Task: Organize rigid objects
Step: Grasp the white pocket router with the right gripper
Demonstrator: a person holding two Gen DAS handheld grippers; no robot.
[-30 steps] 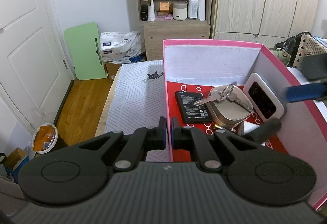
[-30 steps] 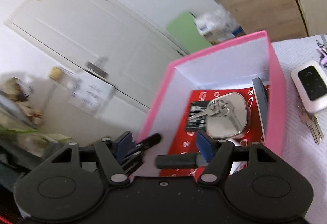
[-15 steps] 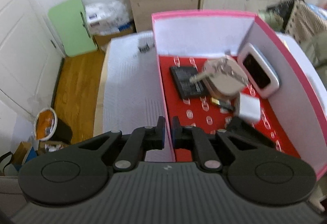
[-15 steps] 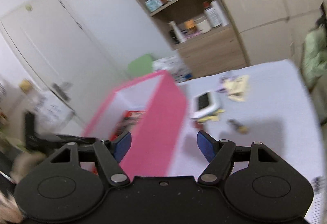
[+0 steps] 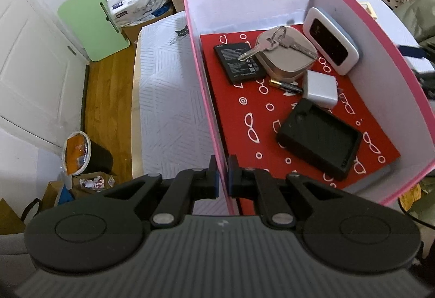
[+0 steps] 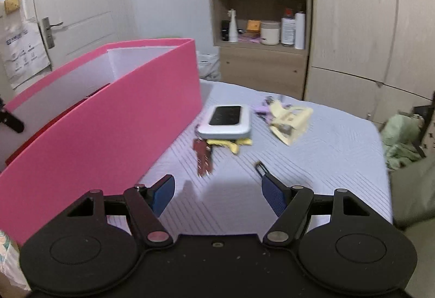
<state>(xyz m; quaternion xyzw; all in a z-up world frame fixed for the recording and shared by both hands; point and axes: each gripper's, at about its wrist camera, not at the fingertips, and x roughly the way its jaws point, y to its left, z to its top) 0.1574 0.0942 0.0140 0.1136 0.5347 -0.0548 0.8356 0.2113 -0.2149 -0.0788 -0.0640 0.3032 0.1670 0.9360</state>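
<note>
Quilted bed carries loose keys at centre; approach low with the open right hand-held gripper, while the left hand-held gripper clamps the box wall.

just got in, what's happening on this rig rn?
Someone is sorting small items into a pink box. The left gripper is shut on the box's near wall, holding it steady. Inside are a flat battery, keys on a beige case, a white device, a white charger and a black tray. The right gripper is open and empty over the bed, facing another white device and red keys outside the box.
</note>
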